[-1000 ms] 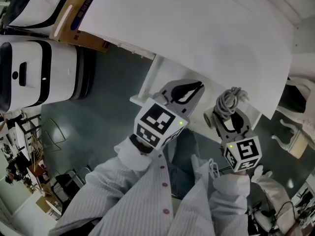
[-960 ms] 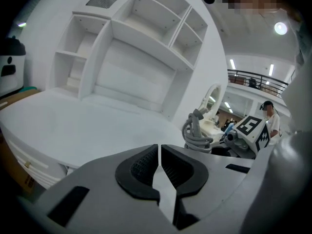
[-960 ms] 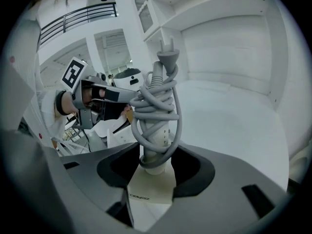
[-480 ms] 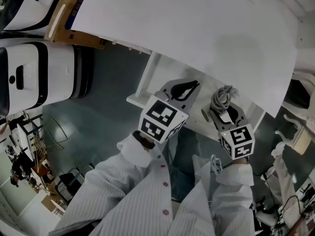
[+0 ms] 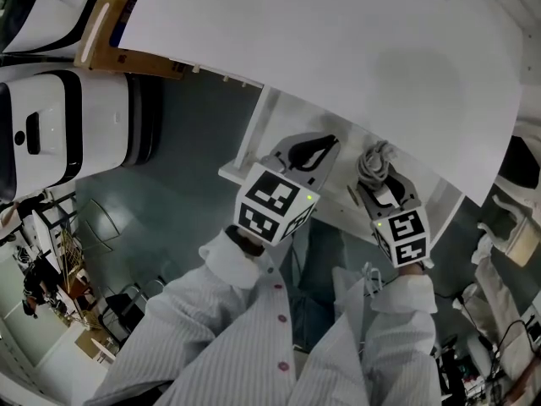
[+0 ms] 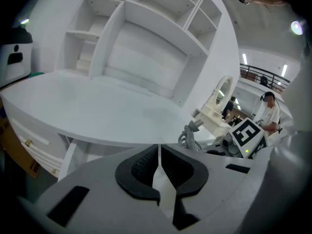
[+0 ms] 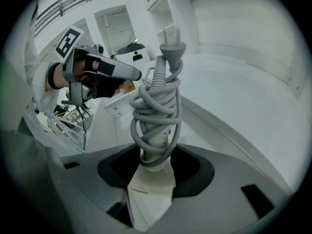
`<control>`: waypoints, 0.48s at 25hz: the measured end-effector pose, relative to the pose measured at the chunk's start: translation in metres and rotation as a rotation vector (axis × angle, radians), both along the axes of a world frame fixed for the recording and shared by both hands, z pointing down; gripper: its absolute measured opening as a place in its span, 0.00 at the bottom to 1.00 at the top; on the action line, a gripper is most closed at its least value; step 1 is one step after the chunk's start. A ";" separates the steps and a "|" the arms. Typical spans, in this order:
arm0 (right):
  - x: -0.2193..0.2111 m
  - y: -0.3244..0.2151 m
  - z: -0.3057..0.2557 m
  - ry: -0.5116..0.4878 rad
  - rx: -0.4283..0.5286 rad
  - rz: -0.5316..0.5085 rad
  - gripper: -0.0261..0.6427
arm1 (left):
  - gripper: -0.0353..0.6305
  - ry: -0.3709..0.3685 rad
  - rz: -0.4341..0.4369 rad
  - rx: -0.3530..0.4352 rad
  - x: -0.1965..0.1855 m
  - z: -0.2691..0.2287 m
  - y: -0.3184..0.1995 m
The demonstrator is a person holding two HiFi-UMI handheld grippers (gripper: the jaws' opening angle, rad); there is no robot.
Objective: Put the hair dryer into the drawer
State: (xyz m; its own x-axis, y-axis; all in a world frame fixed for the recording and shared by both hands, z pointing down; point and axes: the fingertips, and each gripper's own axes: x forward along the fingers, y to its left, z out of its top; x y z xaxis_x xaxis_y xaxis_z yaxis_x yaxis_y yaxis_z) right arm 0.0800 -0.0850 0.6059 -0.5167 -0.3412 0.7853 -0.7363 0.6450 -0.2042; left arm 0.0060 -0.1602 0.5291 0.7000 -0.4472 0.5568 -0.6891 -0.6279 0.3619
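Note:
The hair dryer [image 5: 373,161] is a white handle wound with a grey cord [image 7: 155,112], its plug [image 7: 171,45] pointing up. My right gripper [image 5: 379,178] is shut on the handle [image 7: 155,162], holding it over the open white drawer [image 5: 251,139] under the desk's front edge. Just left of it, my left gripper [image 5: 319,147] hangs over the drawer with its jaws shut [image 6: 158,155] and nothing between them. In the left gripper view the coiled cord [image 6: 188,136] shows to the right, below the desk edge.
The white desk top [image 5: 338,49] overhangs the drawer, with a shelf hutch [image 6: 146,33] on it. A white machine with a black band [image 5: 51,125] and a cardboard box [image 5: 110,41] stand on the floor to the left. A white ornate piece [image 5: 499,227] is at right.
My right gripper has carried the hair dryer a little left and up, closer to the desk edge and the left gripper. The left gripper has barely moved.

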 end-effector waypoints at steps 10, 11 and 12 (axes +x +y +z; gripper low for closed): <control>-0.012 -0.008 0.014 0.049 -0.028 -0.014 0.32 | 0.09 0.000 -0.047 -0.002 -0.023 0.004 -0.017; -0.013 -0.008 0.015 0.055 -0.033 -0.019 0.32 | 0.09 0.001 -0.051 -0.001 -0.026 0.004 -0.019; -0.014 -0.008 0.016 0.061 -0.036 -0.024 0.32 | 0.09 0.001 -0.055 -0.001 -0.028 0.004 -0.020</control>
